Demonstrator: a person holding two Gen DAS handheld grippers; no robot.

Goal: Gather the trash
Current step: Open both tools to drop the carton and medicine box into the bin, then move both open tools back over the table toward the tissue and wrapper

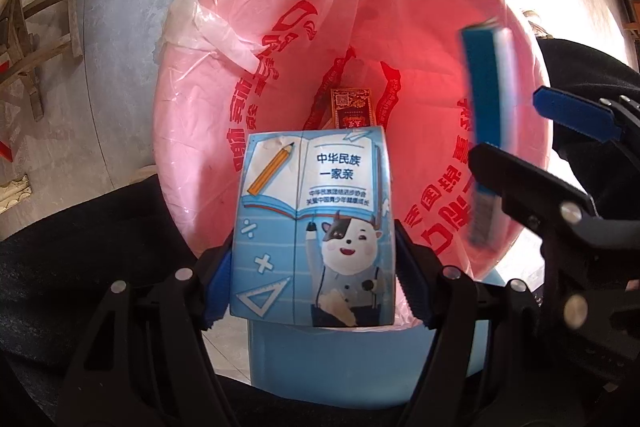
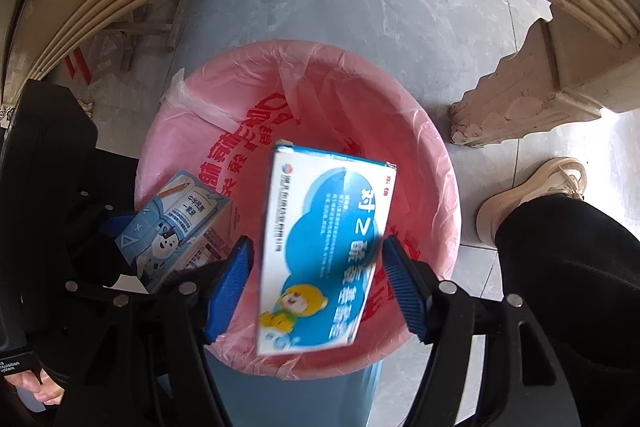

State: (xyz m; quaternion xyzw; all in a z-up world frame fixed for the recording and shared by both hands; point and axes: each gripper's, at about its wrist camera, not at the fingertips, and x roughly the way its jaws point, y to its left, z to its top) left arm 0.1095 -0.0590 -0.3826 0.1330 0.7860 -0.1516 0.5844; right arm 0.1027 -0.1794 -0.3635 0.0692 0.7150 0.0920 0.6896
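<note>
A blue bin lined with a pink bag [image 1: 192, 107] stands on the floor right below both grippers. My left gripper [image 1: 314, 287] is shut on a light-blue milk carton [image 1: 312, 227] with a cartoon cow, held upright over the bin's near rim. My right gripper [image 2: 316, 247] stands open over the bin [image 2: 432, 163]. A blue-and-white medicine box [image 2: 324, 251] hangs blurred between its pads, with a gap on each side. The left wrist view shows that box edge-on [image 1: 486, 131]. A dark red-brown box [image 1: 352, 107] lies at the bottom of the bag.
A carved beige furniture leg [image 2: 532, 99] stands right of the bin, with a moulded edge arching above. A person's beige shoe [image 2: 536, 195] and black trouser leg are beside the bin. A wooden stool [image 1: 36, 39] sits at far left on the grey tile floor.
</note>
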